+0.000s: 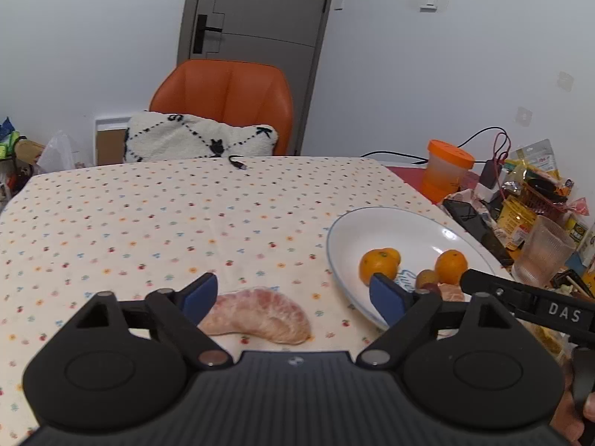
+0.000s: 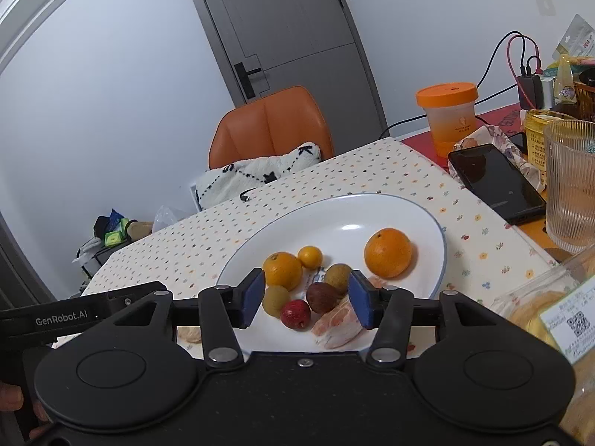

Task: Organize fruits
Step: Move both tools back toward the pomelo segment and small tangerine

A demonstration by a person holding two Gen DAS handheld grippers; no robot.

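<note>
A peeled pink pomelo segment (image 1: 260, 315) lies on the dotted tablecloth, just ahead of my open left gripper (image 1: 293, 297) and between its blue pads. To its right a white plate (image 1: 401, 223) holds two oranges (image 1: 379, 264) and small fruits. In the right wrist view the plate (image 2: 372, 215) carries a large orange (image 2: 388, 252), a second orange (image 2: 282, 269), a small kumquat (image 2: 309, 257), several small brown and red fruits (image 2: 295, 314) and a pomelo piece (image 2: 334, 325). My right gripper (image 2: 306, 299) hovers open over the plate's near side, holding nothing.
An orange-lidded cup (image 2: 448, 119), a black phone (image 2: 498, 182) and a ribbed glass (image 2: 571, 182) stand right of the plate amid snack packets and cables. An orange chair (image 1: 227, 100) with a white cushion (image 1: 200, 137) sits beyond the table's far edge.
</note>
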